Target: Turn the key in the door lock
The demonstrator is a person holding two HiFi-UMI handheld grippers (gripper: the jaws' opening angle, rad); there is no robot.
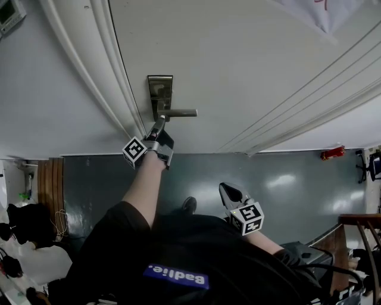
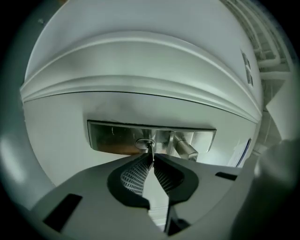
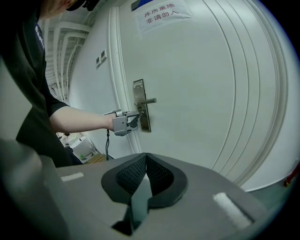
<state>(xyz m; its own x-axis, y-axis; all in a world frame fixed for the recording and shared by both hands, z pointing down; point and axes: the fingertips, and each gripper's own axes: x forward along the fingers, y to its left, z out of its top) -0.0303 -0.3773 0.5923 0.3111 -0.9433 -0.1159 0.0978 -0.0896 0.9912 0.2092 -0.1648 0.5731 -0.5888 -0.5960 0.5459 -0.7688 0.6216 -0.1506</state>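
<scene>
A steel lock plate (image 1: 159, 95) with a lever handle (image 1: 178, 112) sits on the white door. In the left gripper view a thin key (image 2: 150, 147) sticks out of the keyhole cylinder (image 2: 144, 142), beside the handle (image 2: 186, 149). My left gripper (image 2: 152, 156) reaches level to the lock, its pads pinched on the key. The right gripper view shows that left gripper (image 3: 136, 115) against the plate (image 3: 139, 105) from the side. My right gripper (image 3: 146, 158) hangs back from the door, low near the person's body (image 1: 226, 190), its jaws together with nothing between them.
The door frame (image 1: 113, 77) runs just left of the lock. A paper notice (image 3: 161, 13) hangs high on the door and a wall switch (image 3: 101, 59) is left of the frame. A small red object (image 1: 332, 153) lies on the grey floor (image 1: 286, 179) by the door's foot.
</scene>
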